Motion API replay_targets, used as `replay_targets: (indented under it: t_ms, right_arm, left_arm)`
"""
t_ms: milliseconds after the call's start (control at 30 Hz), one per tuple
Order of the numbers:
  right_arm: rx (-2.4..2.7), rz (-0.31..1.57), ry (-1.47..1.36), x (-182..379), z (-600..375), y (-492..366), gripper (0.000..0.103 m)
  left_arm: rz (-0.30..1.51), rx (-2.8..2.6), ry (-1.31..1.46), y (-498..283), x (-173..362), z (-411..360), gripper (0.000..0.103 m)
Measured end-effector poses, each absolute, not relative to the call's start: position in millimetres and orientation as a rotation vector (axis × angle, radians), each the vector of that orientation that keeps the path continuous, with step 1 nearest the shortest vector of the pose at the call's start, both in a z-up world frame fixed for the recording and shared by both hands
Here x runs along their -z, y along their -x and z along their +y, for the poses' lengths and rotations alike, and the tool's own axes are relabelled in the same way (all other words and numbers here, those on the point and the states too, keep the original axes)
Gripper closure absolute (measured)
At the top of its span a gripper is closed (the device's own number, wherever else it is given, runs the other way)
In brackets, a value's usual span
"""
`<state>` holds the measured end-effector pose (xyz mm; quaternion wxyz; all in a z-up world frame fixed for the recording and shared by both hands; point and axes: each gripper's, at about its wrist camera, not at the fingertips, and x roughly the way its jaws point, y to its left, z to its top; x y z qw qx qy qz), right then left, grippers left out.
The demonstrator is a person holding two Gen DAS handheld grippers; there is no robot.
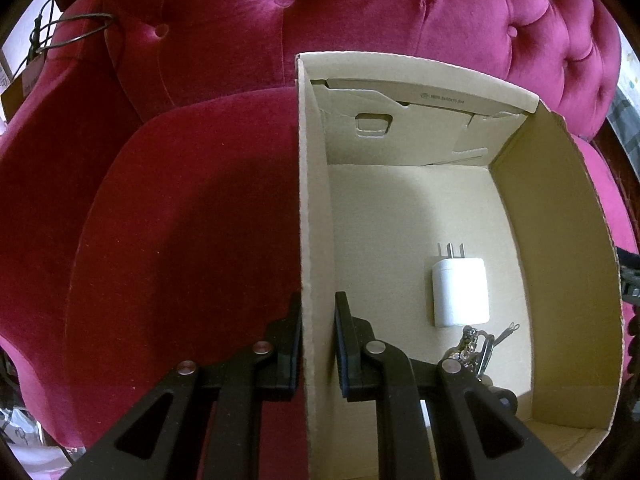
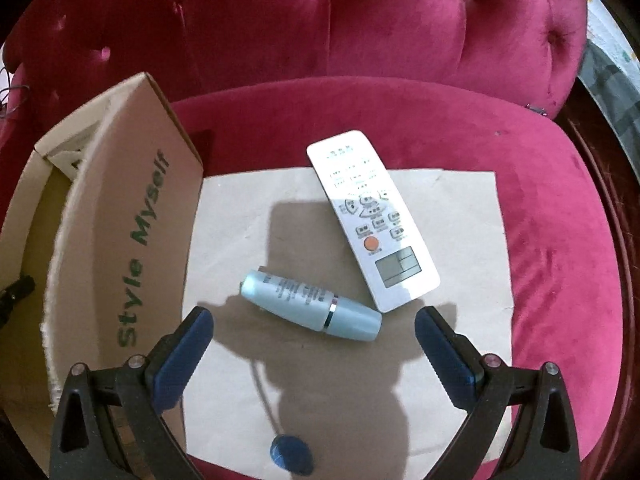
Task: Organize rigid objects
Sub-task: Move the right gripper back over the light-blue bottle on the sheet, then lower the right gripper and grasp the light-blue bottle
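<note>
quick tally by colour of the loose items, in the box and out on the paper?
White: 2, the charger in the box and the remote on the paper
Light blue: 1, the bottle
Dark blue: 1, the tag
Silver: 1, the keychain bunch
Total: 5

A magenta velvet sofa (image 1: 360, 12) fills both views, its back button-tufted, its seat cushion (image 2: 560, 240) plain and darker in shadow; a thin wire loop (image 1: 76, 28) hangs over the left armrest with a brown tag below it; at the right edge a strip of pale patterned cloth (image 2: 608, 68) shows; light falls from above, casting hard shadows.
</note>
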<state>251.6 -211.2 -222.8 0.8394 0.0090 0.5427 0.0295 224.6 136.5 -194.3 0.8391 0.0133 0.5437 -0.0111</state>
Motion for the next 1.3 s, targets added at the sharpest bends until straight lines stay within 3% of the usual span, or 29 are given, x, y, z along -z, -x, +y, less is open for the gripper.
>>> replay_targets:
  t_ms: [700, 1000, 1167, 1233, 1300]
  right_arm:
    - [-0.099, 1.193, 0.032, 251, -196, -278, 0.001]
    - [-0.118, 1.188, 0.054, 245, -188, -284, 0.027]
    - [-0.134, 1.195, 0.07, 240, -183, -269, 0.03]
    - [-0.138, 1.205, 0.075, 242, -182, -268, 0.039]
    - [-0.147, 1.219, 0.076, 245, -180, -268, 0.039]
  left_arm:
    - [1.156, 0.03, -0.014, -227, 193, 140, 0.088]
    - [1.155, 0.03, -0.017, -226, 194, 140, 0.088]
    - [1.155, 0.029, -0.02, -226, 194, 139, 0.088]
    - [1.155, 0.029, -0.017, -225, 194, 139, 0.088]
    - [1.155, 0.029, -0.017, -226, 194, 138, 0.088]
